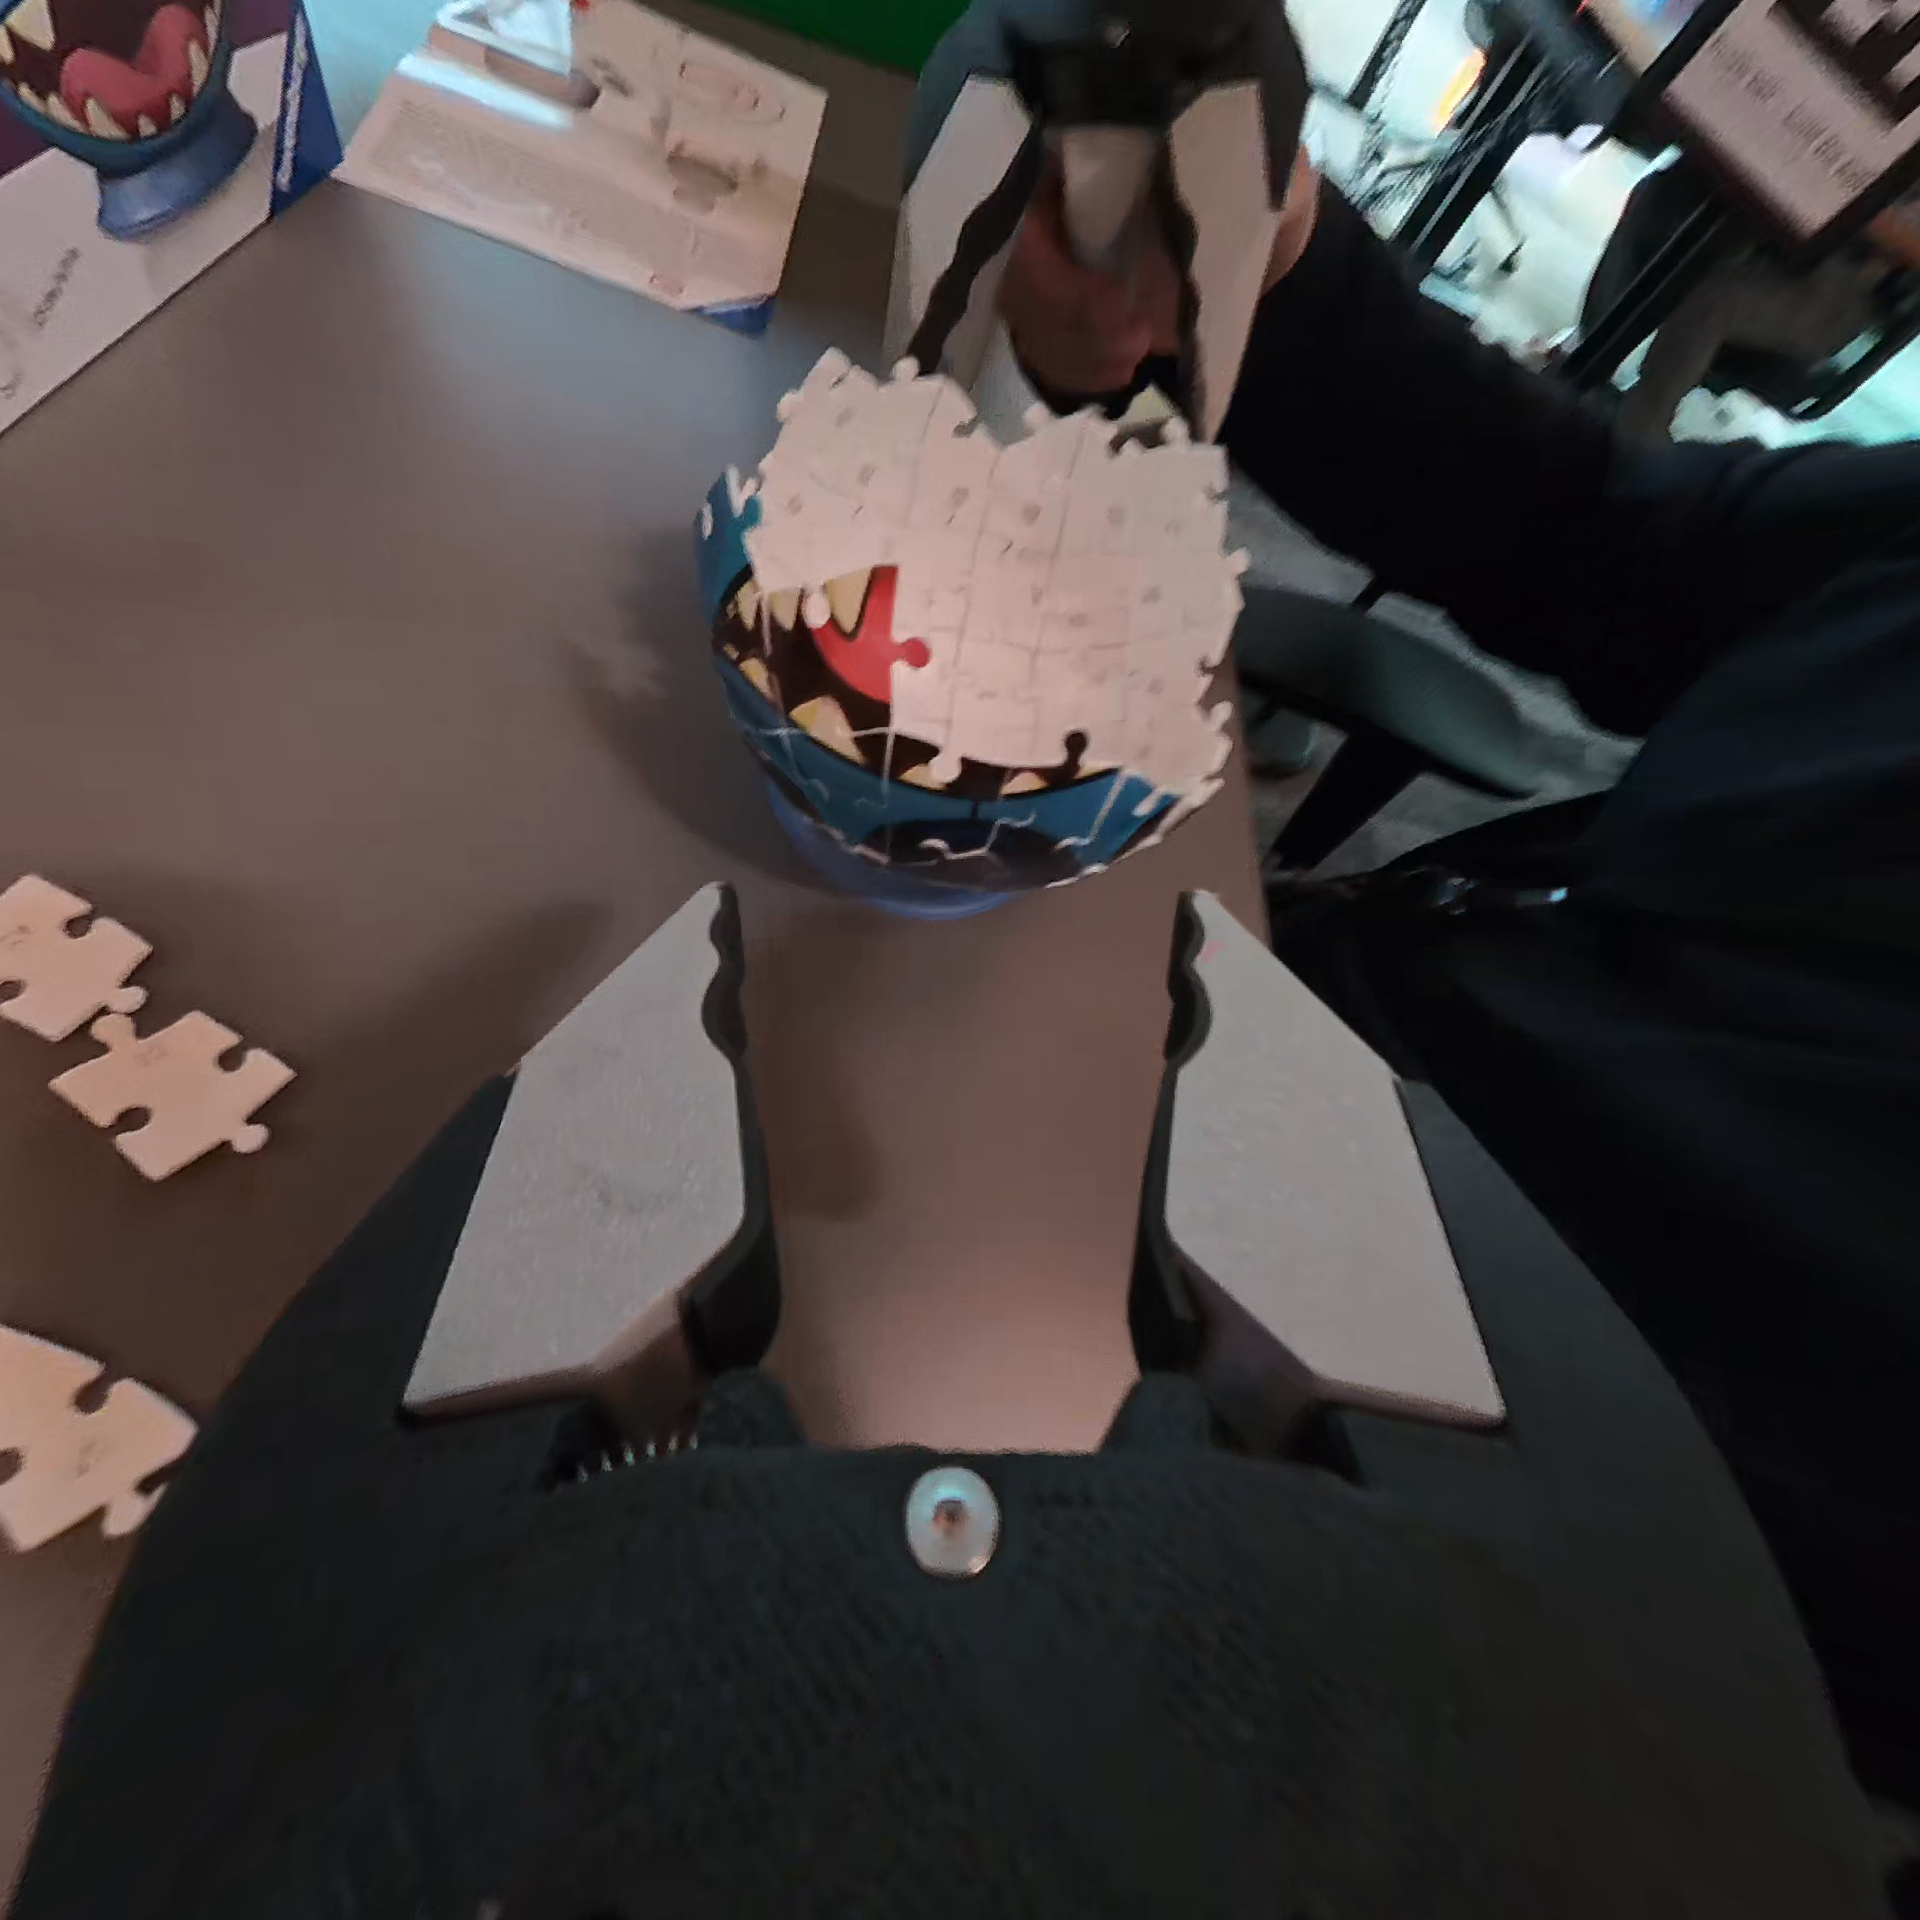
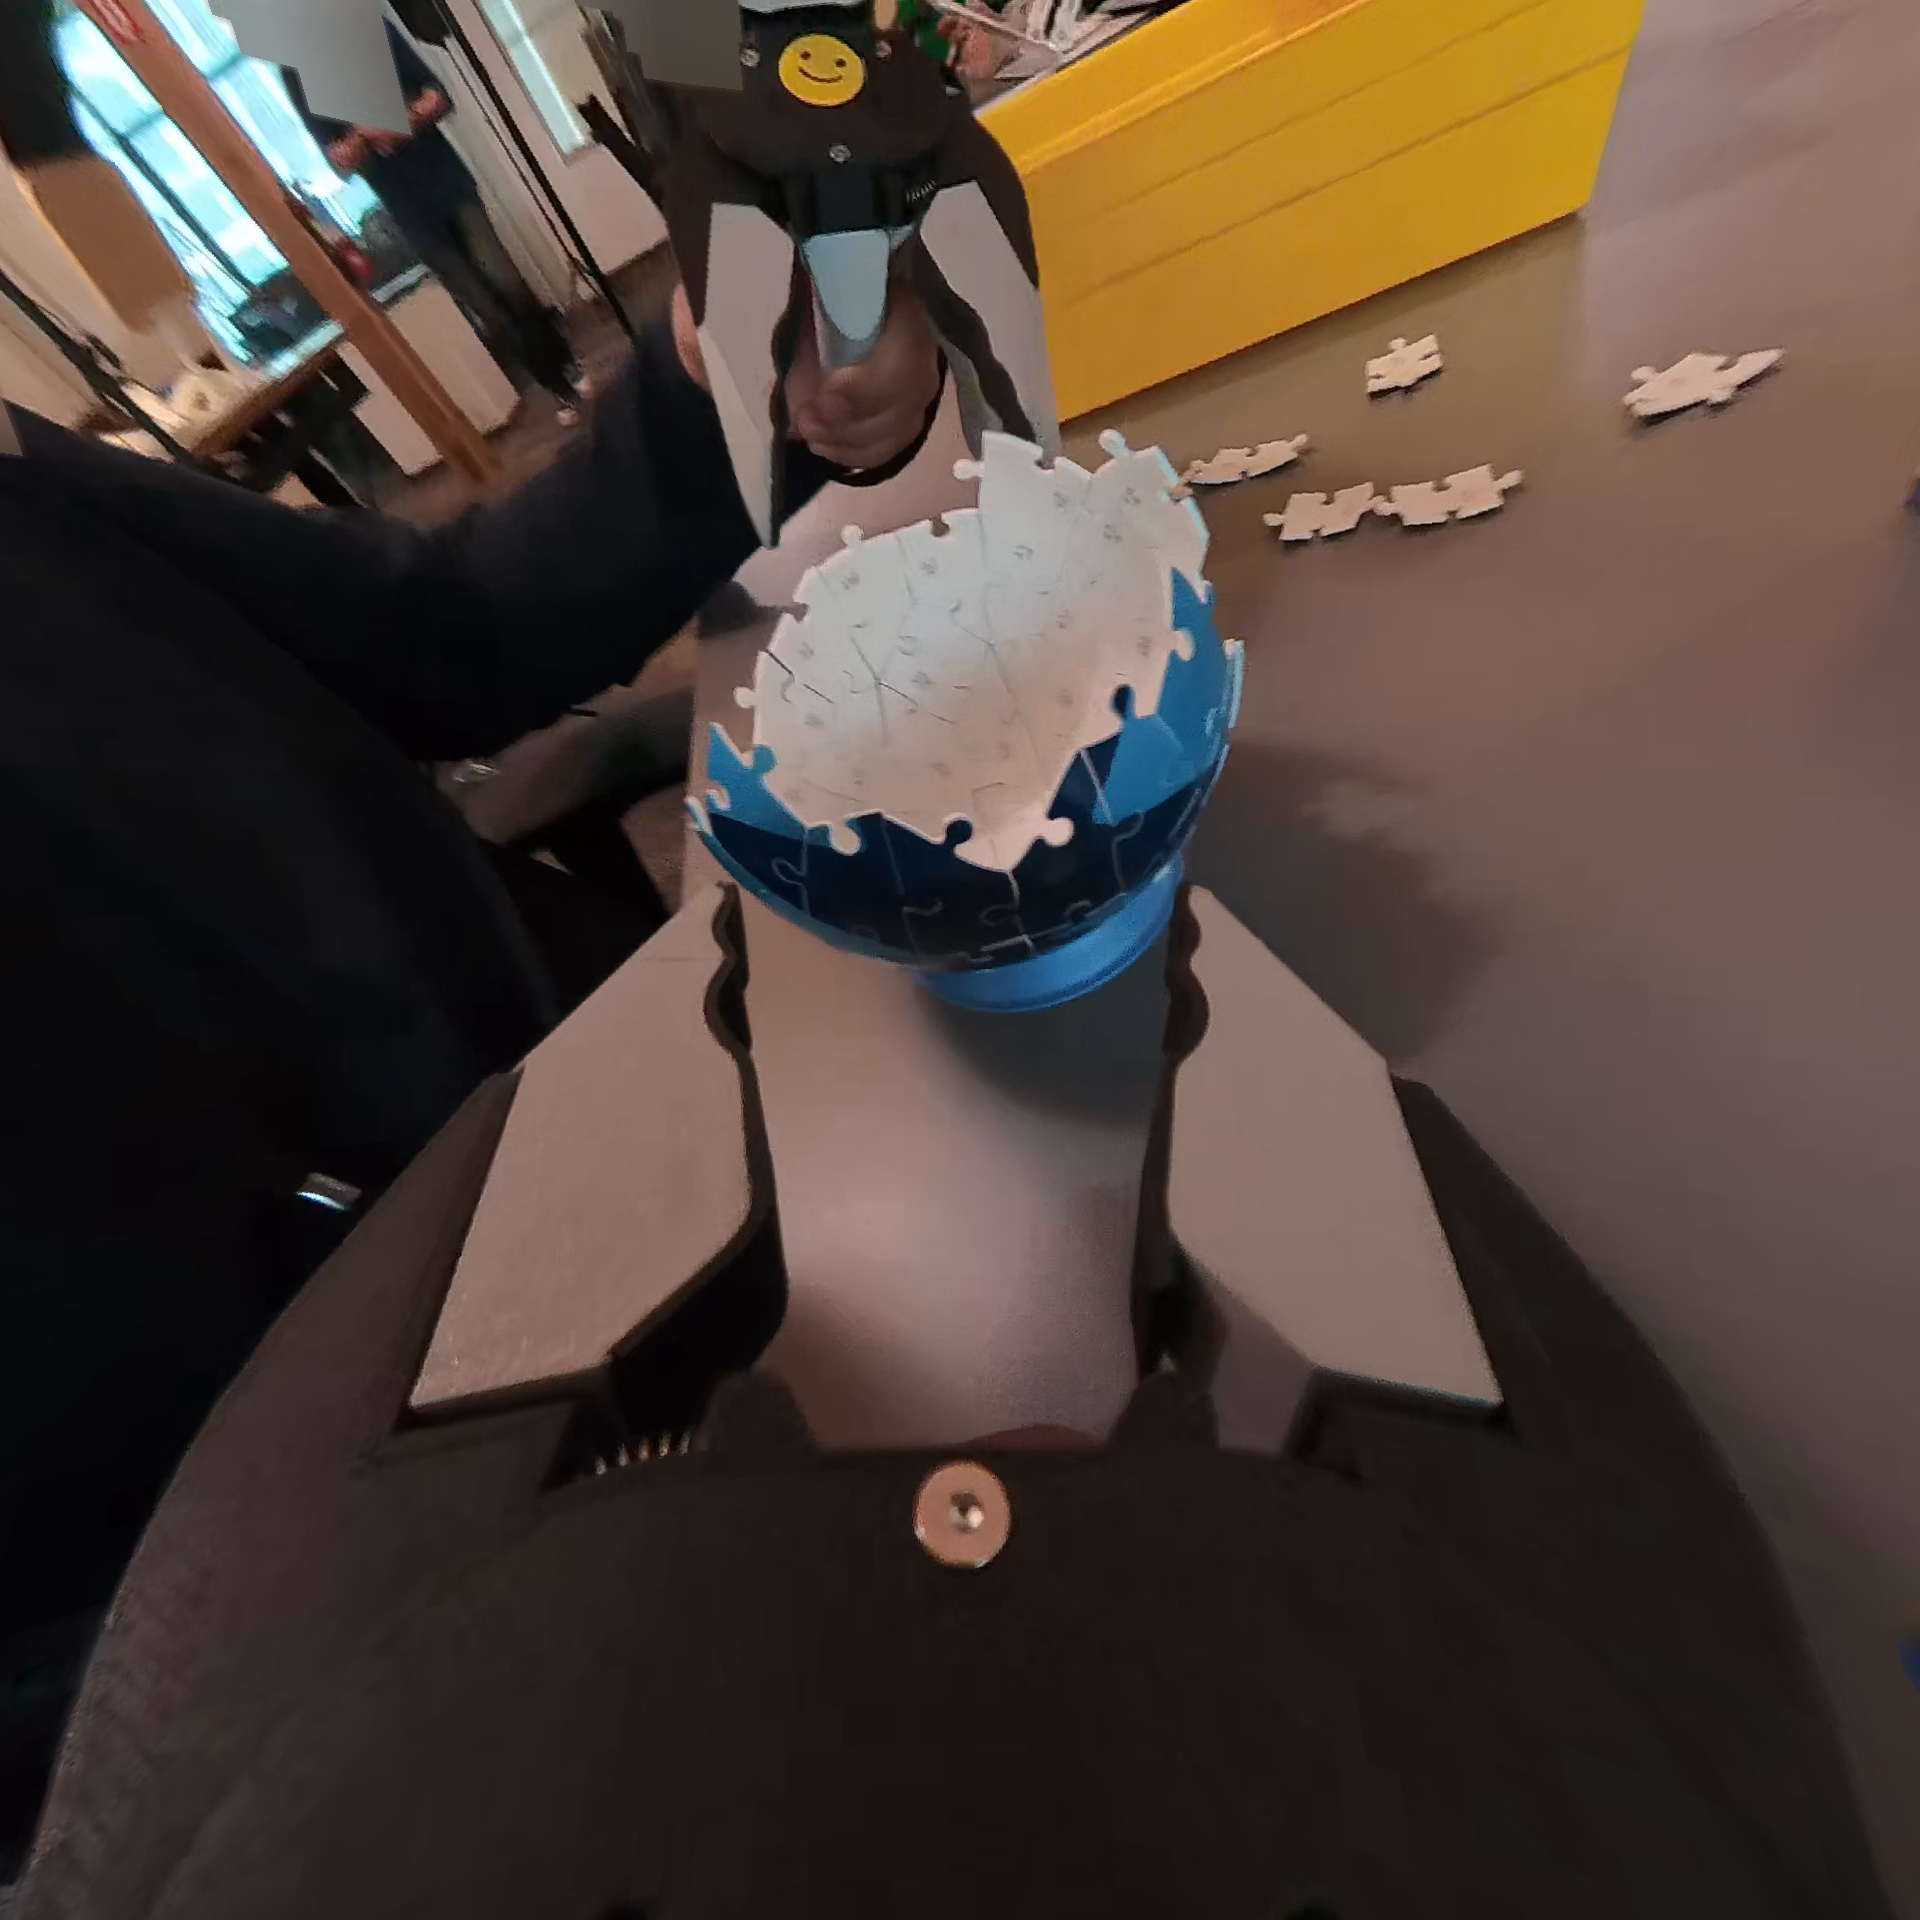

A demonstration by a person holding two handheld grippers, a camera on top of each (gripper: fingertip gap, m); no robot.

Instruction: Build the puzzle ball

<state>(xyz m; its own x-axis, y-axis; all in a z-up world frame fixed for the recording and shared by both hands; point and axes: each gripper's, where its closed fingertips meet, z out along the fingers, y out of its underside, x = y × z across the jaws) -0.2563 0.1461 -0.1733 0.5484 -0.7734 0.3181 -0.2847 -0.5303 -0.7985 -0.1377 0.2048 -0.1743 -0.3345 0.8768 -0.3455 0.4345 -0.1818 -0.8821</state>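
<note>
The half-built puzzle ball [image 1: 1039, 582] is an open bowl, white inside, with a blue toothy-mouth print outside. It stands on a blue stand [image 1: 935, 899] on the dark table. My left gripper [image 1: 956, 925] is open and empty, just short of the stand. My right gripper [image 1: 1060, 395] shows beyond the ball's far rim, open. In the right wrist view the ball [image 2: 966, 707] sits on its stand [image 2: 1049, 977]. My right gripper [image 2: 954, 914] is open and empty with its tips at the ball's base. The left gripper [image 2: 904, 488] shows open behind the rim.
Loose white pieces [image 1: 171, 1091] lie at the left, and more pieces [image 2: 1392, 504] lie beyond the ball. The puzzle box [image 1: 156, 156] and an instruction sheet [image 1: 592, 177] lie far left. A yellow bin [image 2: 1299, 177] stands behind. The table edge [image 1: 1247, 748] runs beside the ball. Spacing between my two grippers at the tips: around 15 cm.
</note>
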